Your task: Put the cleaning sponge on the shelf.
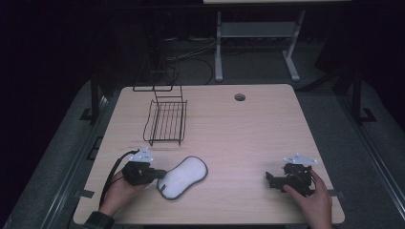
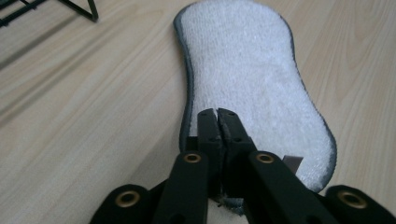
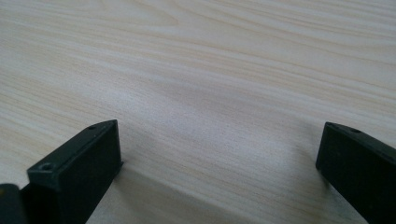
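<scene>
Nearest the lens, black jaws of the left gripper (image 2: 218, 116) pressed together, pinching the near edge of a white sponge pad (image 2: 252, 79) with a grey rim; grey fabric visible squeezed between the jaw faces in the left gripper view. Pad peanut-shaped, lying flat on the pale wooden table (image 2: 70, 116), stretching away from the jaws. Corner of a black wire rack (image 2: 70, 7) at the top left of that view, apart from the pad.

From the high view: left gripper (image 1: 160, 174) low at the front left of the table (image 1: 248, 129), held in the left hand (image 1: 119, 191), cable looping off toward the table edge. Sponge pad (image 1: 184, 176) angled, its near-left end at the jaws, its far end pointing toward the table middle. Wire rack (image 1: 165, 121) standing behind the pad, toward the far left, well apart from it. Small round hole (image 1: 239, 97) near the far edge of the tabletop.

Right gripper (image 1: 271, 180) at the front right, held in the right hand (image 1: 313, 200), well apart from the pad. Right gripper view: two black jaws spread wide over bare wood grain (image 3: 210, 93), nothing between them
</scene>
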The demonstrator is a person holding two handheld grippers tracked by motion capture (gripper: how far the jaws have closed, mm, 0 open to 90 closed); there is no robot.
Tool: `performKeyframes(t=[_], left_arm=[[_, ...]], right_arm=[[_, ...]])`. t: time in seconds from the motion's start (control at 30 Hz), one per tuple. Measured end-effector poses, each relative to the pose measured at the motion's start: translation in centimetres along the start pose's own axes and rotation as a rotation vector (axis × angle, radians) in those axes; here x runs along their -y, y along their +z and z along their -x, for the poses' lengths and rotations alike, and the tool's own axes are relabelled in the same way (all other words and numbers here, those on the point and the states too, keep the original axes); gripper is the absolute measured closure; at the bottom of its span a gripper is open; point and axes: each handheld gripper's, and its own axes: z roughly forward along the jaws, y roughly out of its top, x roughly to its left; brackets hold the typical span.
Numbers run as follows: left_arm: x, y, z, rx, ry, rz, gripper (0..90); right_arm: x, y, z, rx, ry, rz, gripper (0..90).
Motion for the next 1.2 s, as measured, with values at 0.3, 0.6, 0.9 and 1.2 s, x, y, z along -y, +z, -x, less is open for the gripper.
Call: performKeyframes(t=[0.3,0.6,0.9,1.2], left_arm=[[-0.3,-0.2,0.0,-0.016,-0.019,0.029,65.7],[-0.7,0.3,0.0,-0.024,-0.053,0.056,41.6],[-1.7,1.6,0.9,-0.039,-0.041,0.061,16.9],[-2.5,2.8,1.5,-0.028,-0.011,0.047,14.0]], right_arm=[[0.0,0.0,0.0,0.000,0.000,-0.001,0.0],[0.0,0.0,0.0,-0.001,0.002,-0.002,0.0],[0.0,0.0,0.0,-0.001,0.001,-0.002,0.0],[0.0,0.0,0.0,-0.001,0.002,-0.002,0.0]])
